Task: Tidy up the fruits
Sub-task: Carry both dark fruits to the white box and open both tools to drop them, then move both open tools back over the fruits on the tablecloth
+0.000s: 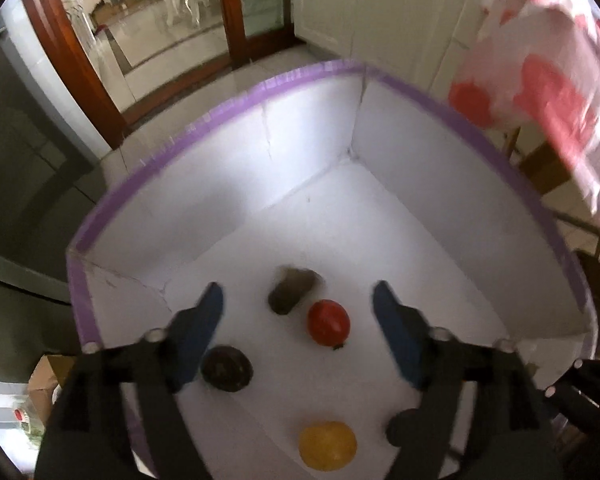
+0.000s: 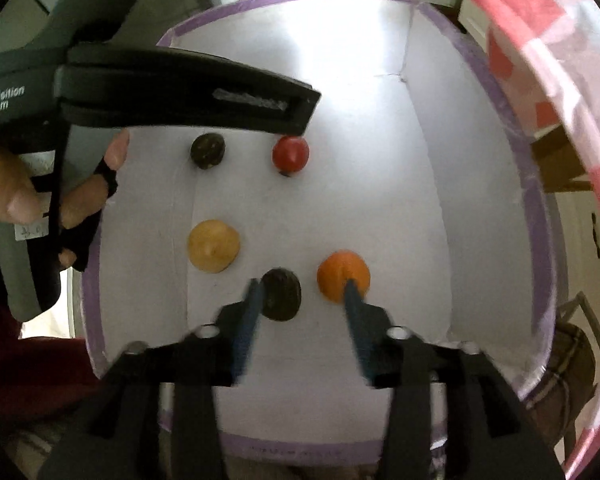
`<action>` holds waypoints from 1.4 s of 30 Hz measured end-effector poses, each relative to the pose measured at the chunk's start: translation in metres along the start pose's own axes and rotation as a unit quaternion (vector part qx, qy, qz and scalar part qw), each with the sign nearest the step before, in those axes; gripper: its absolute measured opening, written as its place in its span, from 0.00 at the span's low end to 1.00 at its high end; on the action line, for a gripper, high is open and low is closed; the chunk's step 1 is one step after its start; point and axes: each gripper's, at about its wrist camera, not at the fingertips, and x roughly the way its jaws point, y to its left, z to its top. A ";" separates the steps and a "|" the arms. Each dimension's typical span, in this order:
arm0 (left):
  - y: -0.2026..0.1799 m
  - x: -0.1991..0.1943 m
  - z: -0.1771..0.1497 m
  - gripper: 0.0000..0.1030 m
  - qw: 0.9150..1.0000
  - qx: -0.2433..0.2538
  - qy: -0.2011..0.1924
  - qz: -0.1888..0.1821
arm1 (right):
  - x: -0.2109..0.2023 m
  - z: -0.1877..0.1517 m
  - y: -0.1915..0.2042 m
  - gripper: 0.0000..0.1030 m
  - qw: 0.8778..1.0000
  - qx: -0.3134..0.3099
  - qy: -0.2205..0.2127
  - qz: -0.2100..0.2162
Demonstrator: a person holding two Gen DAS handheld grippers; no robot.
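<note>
A: From the left wrist view, what is seen?

B: The left gripper (image 1: 298, 312) is held over a white box (image 1: 204, 128) with a purple rim, jaws released and spread wide, nothing grasped. Between the fingers, apart from both, lie a red fruit (image 1: 329, 328) and a blurred dark fruit (image 1: 294, 290). Another dark fruit (image 1: 227, 368) is partly hidden behind the left finger, and a yellow fruit (image 1: 327, 445) lies nearer the camera.

A: And from the right wrist view?

B: The right gripper (image 2: 302, 294) is pointed down into the box, jaws parted, nothing pressed. A dark fruit (image 2: 281, 294) sits just beside 1 finger; an orange fruit (image 2: 343, 276) is overlapped by the other.

A: How far along is the task?

B: At least 5 fruits are already laid in the box, apart. What is left cannot be told.
</note>
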 end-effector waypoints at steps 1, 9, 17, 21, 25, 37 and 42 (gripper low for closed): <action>0.003 -0.009 0.002 0.78 1.000 -0.003 -0.017 -0.007 | -0.007 -0.001 -0.002 0.59 1.000 0.003 -0.008 0.002; 0.023 -0.119 0.036 0.99 0.976 -0.033 -0.213 0.010 | -0.132 -0.009 -0.028 0.80 0.979 0.039 -0.201 -0.005; -0.044 -0.211 0.050 0.99 0.942 -0.024 -0.331 -0.057 | -0.264 -0.076 -0.077 0.85 0.887 0.099 -0.435 -0.123; -0.118 -0.201 0.072 0.99 0.950 0.003 -0.290 -0.118 | -0.280 -0.112 -0.125 0.85 0.868 0.185 -0.431 -0.161; -0.221 -0.181 0.094 0.99 0.957 0.084 -0.269 -0.072 | -0.294 -0.160 -0.189 0.85 0.834 0.288 -0.432 -0.187; -0.501 -0.106 0.148 0.98 0.946 0.183 -0.122 -0.239 | -0.288 -0.289 -0.370 0.82 0.746 0.528 -0.357 -0.196; -0.566 -0.088 0.175 0.98 0.947 0.158 -0.149 -0.238 | -0.290 -0.298 -0.397 0.82 0.737 0.533 -0.354 -0.218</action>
